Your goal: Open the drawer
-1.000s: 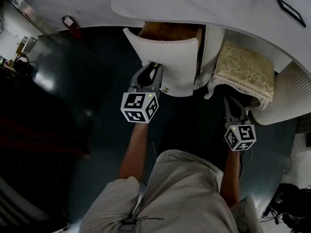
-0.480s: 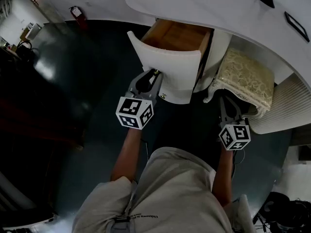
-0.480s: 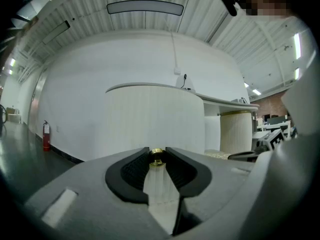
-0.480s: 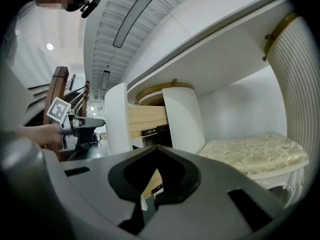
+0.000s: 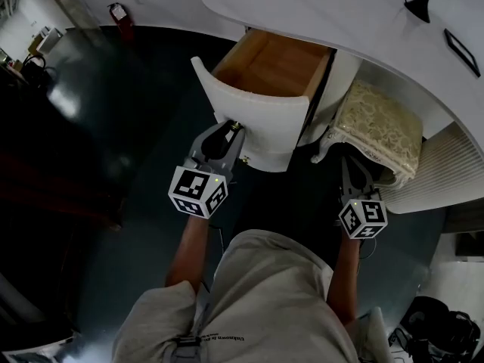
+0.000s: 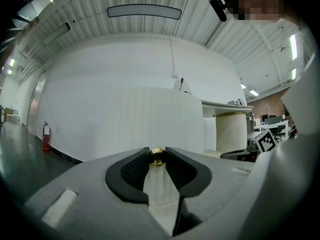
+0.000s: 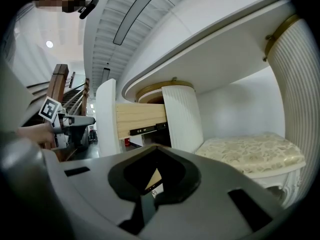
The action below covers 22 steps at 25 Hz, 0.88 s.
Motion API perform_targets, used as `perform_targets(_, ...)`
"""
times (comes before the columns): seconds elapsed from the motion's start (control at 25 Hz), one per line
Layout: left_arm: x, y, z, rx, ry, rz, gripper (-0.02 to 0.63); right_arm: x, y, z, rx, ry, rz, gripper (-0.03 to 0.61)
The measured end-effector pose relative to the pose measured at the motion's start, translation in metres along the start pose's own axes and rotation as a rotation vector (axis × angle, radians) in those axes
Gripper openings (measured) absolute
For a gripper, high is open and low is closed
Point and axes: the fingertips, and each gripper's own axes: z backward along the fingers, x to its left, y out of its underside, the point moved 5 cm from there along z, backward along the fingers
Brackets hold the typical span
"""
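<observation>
The white desk's drawer (image 5: 261, 119) stands pulled out, its curved white front toward me and its wooden inside (image 5: 276, 63) bare. My left gripper (image 5: 233, 127) points level at the front and is shut on the small brass knob (image 6: 157, 156), which sits pinched between the dark pads. In the right gripper view the drawer shows from the side, with its wooden wall (image 7: 140, 119) and slide rail. My right gripper (image 5: 354, 171) hangs to the right, beside the stool, tips together with nothing in them (image 7: 156, 148).
A cream cushioned stool (image 5: 382, 127) stands under the curved white desktop (image 5: 340, 13), right of the drawer. A ribbed white pedestal (image 5: 446, 165) is at far right. A fire extinguisher (image 5: 117, 12) stands by the wall at upper left. The floor (image 5: 113, 142) is dark and glossy.
The drawer has slid further out of the desk, toward me, with my left gripper shut on its knob. My right gripper has stayed beside the stool.
</observation>
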Motion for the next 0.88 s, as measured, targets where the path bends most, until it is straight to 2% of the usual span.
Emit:
perform_targets(0.2,-0.003,0.001,0.014,-0.009,0.003,0.009,0.107,0.0,0.0,-0.001,-0.009,-0.016,-0.035,0.015)
perform_targets(0.52,-0.004,0.004,0.038,-0.02,0.004,0.018,0.107,0.014,0.005,-0.005,0.015,-0.033,-0.013,0.015)
perform_targets(0.88,-0.002,0.006,0.042,-0.049,0.019,0.046,0.107,0.017,0.007,-0.005,0.024,-0.026,-0.008,0.015)
